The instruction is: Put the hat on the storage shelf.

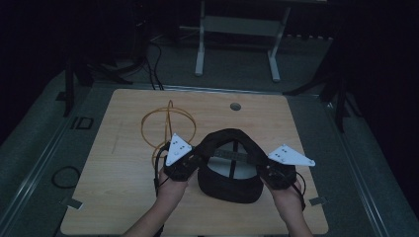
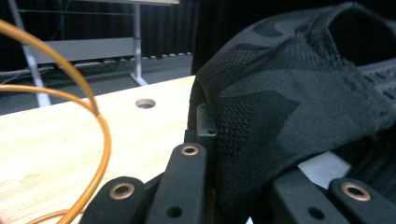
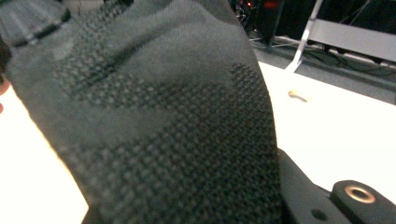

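A black knitted headband (image 1: 228, 163) sat near the wooden table's (image 1: 123, 197) front edge, stretched between both tools. The left gripper (image 1: 190, 159) and right gripper (image 1: 267, 168) each pinched one end of it. An orange wire loop (image 1: 165, 123) lay just left of the headband.

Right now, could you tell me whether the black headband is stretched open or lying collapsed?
Stretched open: the black headband forms a wide loop between the left gripper and right gripper, each gripping one side.

Dim room, grey floor (image 1: 237, 64), white table frame (image 1: 237, 29), dark curtains (image 1: 375, 44)
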`<state>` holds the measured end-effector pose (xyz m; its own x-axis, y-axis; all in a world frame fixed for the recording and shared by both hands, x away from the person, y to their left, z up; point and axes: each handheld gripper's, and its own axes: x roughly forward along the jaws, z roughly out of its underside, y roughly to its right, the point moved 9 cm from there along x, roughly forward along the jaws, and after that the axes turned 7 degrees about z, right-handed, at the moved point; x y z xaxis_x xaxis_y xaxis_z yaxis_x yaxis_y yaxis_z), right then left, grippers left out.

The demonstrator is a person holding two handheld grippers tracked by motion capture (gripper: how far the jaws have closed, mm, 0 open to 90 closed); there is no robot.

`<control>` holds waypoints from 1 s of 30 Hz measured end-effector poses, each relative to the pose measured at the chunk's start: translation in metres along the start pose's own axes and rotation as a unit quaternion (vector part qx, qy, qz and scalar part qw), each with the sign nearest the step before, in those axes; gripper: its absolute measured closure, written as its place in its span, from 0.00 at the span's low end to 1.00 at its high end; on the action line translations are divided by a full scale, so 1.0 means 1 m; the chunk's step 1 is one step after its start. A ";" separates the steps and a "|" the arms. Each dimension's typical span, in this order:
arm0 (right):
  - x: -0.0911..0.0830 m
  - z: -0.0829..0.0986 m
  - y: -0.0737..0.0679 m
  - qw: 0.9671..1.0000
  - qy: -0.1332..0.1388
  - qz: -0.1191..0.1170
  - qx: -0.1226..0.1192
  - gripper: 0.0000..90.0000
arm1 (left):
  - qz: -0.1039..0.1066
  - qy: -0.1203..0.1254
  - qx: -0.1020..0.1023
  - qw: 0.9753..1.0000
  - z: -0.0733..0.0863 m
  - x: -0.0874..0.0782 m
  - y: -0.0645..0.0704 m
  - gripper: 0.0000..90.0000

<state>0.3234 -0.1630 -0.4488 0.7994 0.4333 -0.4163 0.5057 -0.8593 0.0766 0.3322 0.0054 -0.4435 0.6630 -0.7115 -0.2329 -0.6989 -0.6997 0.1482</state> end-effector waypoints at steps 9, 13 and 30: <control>-0.005 0.005 0.002 1.000 0.016 -0.003 0.020 0.77 | 0.003 0.016 0.017 1.000 -0.020 0.000 0.004 0.98; -0.008 0.009 -0.001 1.000 0.019 -0.012 0.019 0.63 | 0.004 0.025 0.022 0.999 -0.028 -0.002 0.004 0.98; -0.036 0.055 0.002 0.998 -0.006 -0.069 -0.009 0.34 | 0.009 0.025 0.040 0.999 -0.030 -0.005 0.001 0.98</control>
<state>0.2780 -0.1953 -0.4839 0.7180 0.5436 -0.4347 0.6164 -0.7867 0.0343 0.3363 0.0063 -0.4133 0.6614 -0.7278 -0.1813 -0.7287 -0.6808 0.0744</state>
